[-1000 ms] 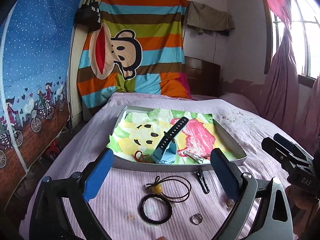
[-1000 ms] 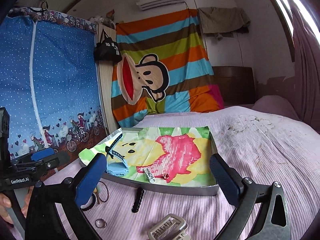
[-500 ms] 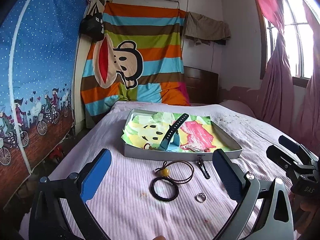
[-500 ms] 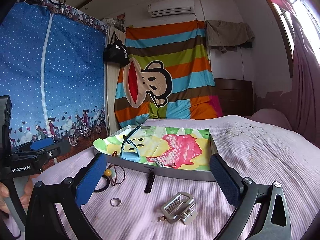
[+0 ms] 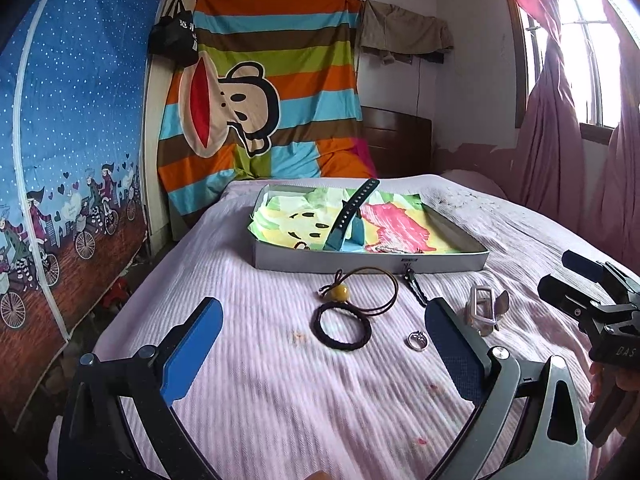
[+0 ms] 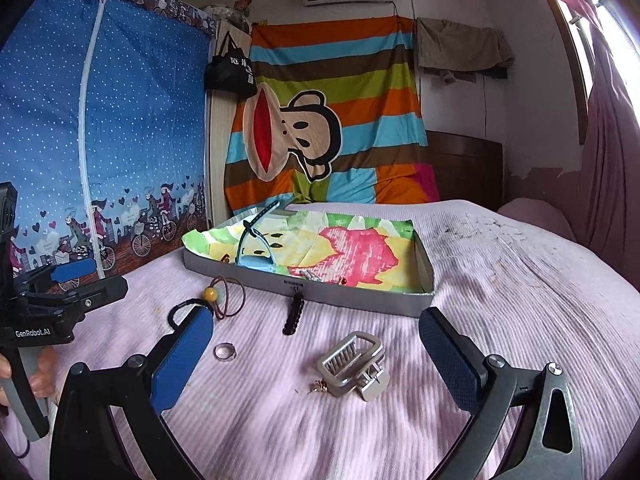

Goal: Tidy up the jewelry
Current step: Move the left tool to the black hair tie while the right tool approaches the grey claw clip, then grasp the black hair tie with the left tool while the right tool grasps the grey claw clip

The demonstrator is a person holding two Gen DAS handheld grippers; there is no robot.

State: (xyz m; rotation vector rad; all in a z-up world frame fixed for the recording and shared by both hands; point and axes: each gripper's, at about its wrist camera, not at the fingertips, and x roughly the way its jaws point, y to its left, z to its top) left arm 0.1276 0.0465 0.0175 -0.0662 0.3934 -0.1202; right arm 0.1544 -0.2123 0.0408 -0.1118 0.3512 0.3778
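A shallow grey tray (image 5: pixel 372 261) (image 6: pixel 352 300) lined with bright paper sits on the pink bedspread and holds a blue watch (image 5: pixel 346 228) (image 6: pixel 256 256), a small bracelet and a silver clip. In front of it lie a brown hair tie with a yellow bead (image 5: pixel 338 291) (image 6: pixel 210 293), a black hair tie (image 5: pixel 341 327), a black hair clip (image 5: pixel 414 286) (image 6: pixel 294 313), a silver ring (image 5: pixel 417 339) (image 6: pixel 225 351) and a silver claw clip (image 5: pixel 486 312) (image 6: pixel 354 364). My left gripper (image 5: pixel 320 356) is open and empty, near side of the ties. My right gripper (image 6: pixel 316 364) is open and empty around the claw clip.
The bed fills the view, with a blue printed curtain (image 5: pixel 60 160) along its left side, a striped monkey blanket (image 5: pixel 260 100) on the far wall and pink curtains (image 5: pixel 560 140) at the window on the right. A small earring (image 6: pixel 318 389) lies beside the claw clip.
Both grippers have pulled back from the tray toward the near side of the bed. More loose items now show in front of them. Both stay open and empty.
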